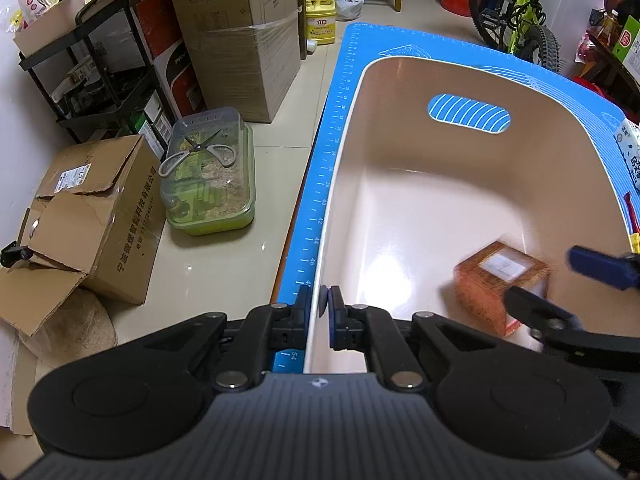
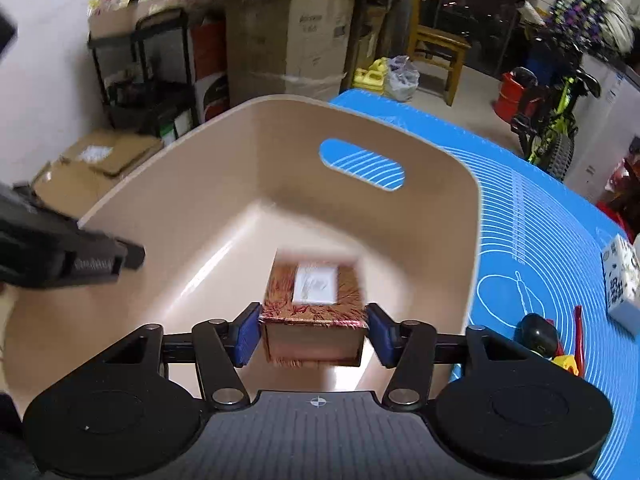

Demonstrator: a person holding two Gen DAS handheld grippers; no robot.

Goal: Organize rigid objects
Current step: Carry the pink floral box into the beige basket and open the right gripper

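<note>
Now | right gripper | blurred reddish-gold box, white label, apparently gripped

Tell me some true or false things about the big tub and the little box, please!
1. The left tool pinches the rim of the beige tub. True.
2. The orange box sits between the right tool's pads. True.
3. The tub is full of toys. False: only the box shows inside it.
4. The mat under the tub is red. False: it is blue.
5. The tub has a handle hole in its far wall. True.
</note>
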